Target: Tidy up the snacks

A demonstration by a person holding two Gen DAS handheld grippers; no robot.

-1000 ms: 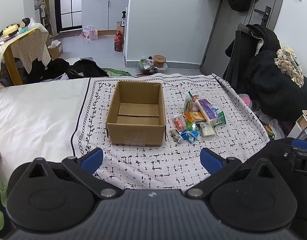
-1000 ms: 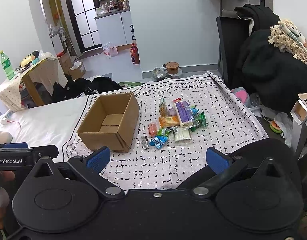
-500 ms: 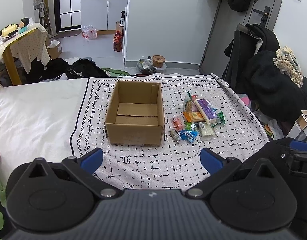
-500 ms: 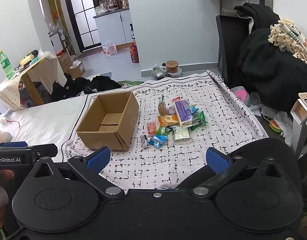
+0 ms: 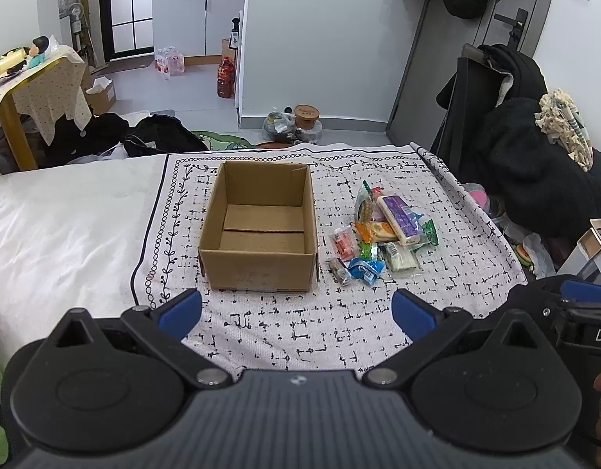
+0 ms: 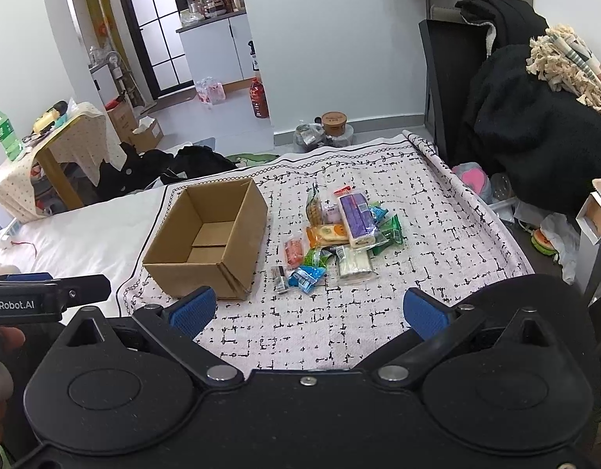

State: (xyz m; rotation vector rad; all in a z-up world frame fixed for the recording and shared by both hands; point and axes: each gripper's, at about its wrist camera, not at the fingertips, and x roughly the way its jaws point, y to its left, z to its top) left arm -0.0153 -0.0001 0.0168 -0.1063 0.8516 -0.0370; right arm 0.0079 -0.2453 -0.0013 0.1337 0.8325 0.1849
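An open cardboard box (image 5: 261, 230) (image 6: 206, 242) stands empty on a black-and-white patterned cloth (image 5: 300, 328) (image 6: 437, 242). To its right lies a pile of wrapped snacks (image 5: 382, 234) (image 6: 339, 234), topped by a purple-and-white pack (image 5: 398, 219) (image 6: 357, 219), with a small blue wrapper (image 5: 363, 269) (image 6: 306, 277) at the near edge. My left gripper (image 5: 296, 312) hovers open, well short of the box, nothing between its blue pads. My right gripper (image 6: 308, 312) is also open and empty, short of the snacks.
The cloth covers a white bed (image 5: 65, 226). Dark clothes are heaped on a chair (image 5: 535, 164) at the right, past the cloth's edge. A draped table (image 5: 38, 90) stands far left, and bags and a tub (image 5: 306, 115) sit on the floor behind.
Both grippers have drifted slightly; the box and snacks sit a little differently in each view. Neither gripper has changed its opening.
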